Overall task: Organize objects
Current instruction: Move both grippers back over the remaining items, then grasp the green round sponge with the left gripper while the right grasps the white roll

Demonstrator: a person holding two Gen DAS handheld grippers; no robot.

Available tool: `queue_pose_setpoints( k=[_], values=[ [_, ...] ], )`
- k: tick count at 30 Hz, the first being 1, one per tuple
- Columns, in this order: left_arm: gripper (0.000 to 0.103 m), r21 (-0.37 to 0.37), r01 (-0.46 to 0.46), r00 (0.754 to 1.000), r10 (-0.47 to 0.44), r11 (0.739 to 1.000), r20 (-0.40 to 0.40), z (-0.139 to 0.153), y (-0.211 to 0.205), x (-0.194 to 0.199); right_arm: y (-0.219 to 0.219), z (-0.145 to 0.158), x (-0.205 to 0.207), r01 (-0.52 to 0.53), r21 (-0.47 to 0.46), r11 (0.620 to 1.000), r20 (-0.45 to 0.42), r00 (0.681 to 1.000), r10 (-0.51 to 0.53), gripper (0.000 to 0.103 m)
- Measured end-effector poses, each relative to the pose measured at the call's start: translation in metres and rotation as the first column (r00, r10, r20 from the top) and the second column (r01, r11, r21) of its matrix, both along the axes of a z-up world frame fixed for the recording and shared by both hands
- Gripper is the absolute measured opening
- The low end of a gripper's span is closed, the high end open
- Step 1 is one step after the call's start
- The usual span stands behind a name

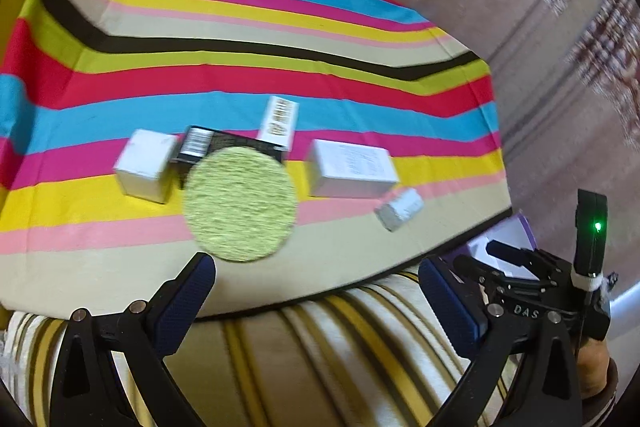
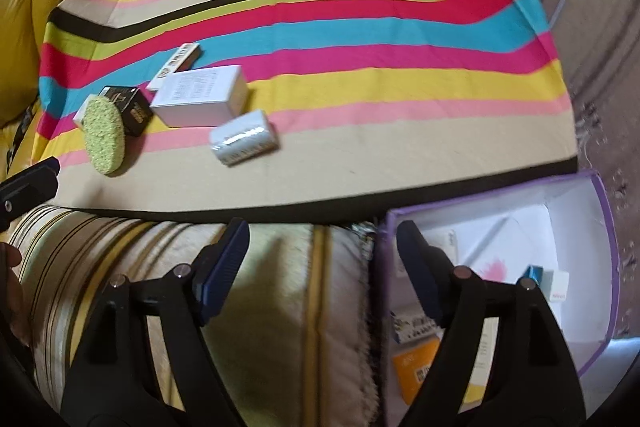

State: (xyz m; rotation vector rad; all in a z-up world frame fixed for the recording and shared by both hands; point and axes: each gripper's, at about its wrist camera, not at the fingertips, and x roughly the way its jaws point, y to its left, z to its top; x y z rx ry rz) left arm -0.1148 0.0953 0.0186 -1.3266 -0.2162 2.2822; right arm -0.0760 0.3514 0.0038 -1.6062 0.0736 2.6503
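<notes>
Left gripper (image 1: 316, 297): jaws apart, nothing between | Right gripper (image 2: 322, 267): jaws apart, nothing between | green round pad (image 1: 240, 205): just ahead of left jaws, apparently leaning on black box (image 1: 208, 143) | purple-edged box (image 2: 600, 211): beside right jaws

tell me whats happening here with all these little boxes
A person is tidying small items off a striped cloth into a purple-edged box beside it. Both claws are open and empty: the left claw hangs near a round green sponge, the right claw sits at the box's edge. Several small boxes, a wrapped white packet and the sponge are on the cloth; a few items already lie in the box.
</notes>
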Motion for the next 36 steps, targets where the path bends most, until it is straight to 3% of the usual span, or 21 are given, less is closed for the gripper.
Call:
queue_pose_setpoints(
  k=[7, 30, 33, 36],
  values=[
    [0.103, 0.006, -0.092, 0.994, 0.092, 0.996, 0.052, -0.012, -0.019, -0.018, -0.023, -0.006, -0.020, -0.076, 0.011, 0.997, 0.008, 0.997, 0.075, 0.080],
    [0.103, -0.079, -0.138, 0.984, 0.145, 0.987, 0.103, -0.045, -0.001, -0.055, -0.044, -0.024, -0.064, -0.155, 0.011, 0.988, 0.003, 0.988, 0.155, 0.080],
    [0.100, -0.088, -0.128, 0.986, 0.136, 0.988, 0.097, -0.046, 0.000, -0.056, -0.045, -0.026, -0.067, -0.163, 0.010, 0.987, -0.001, 0.987, 0.163, 0.080],
    [0.090, -0.098, -0.121, 0.986, 0.131, 0.988, 0.099, -0.048, 0.001, -0.056, -0.046, -0.029, -0.070, -0.170, 0.004, 0.986, 0.001, 0.986, 0.170, 0.077]
  ],
)
